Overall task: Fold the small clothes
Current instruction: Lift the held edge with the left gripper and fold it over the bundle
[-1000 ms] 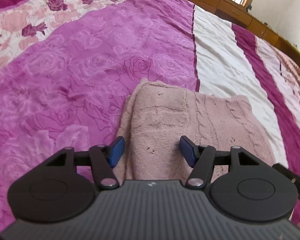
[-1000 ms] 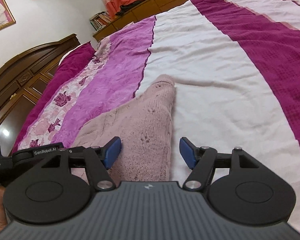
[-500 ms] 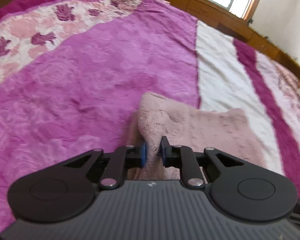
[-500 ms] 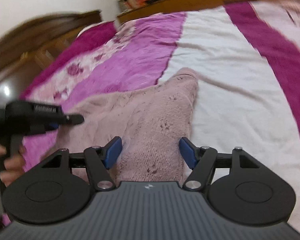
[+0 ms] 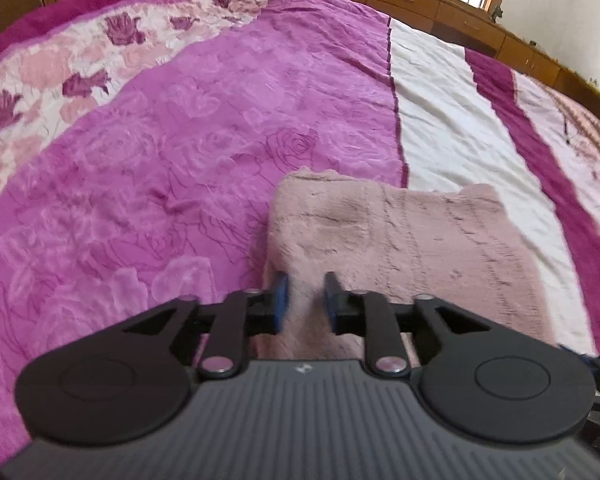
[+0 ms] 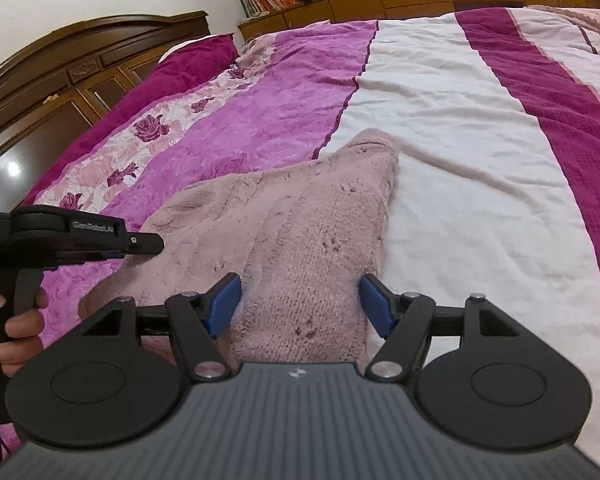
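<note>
The pink sweater [image 5: 400, 240] lies partly folded on the bed [image 5: 180, 140]. Left gripper [image 5: 304, 300] jaws are opening around its edge; right gripper [image 6: 300, 304] jaws stand wide, holding nothing. Further folds remain.

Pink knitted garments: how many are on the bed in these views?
1. A single pink knitted garment lies on the bedspread, straddling its purple and white stripes; both views show the same piece. Nothing suggests another hidden underneath.
</note>
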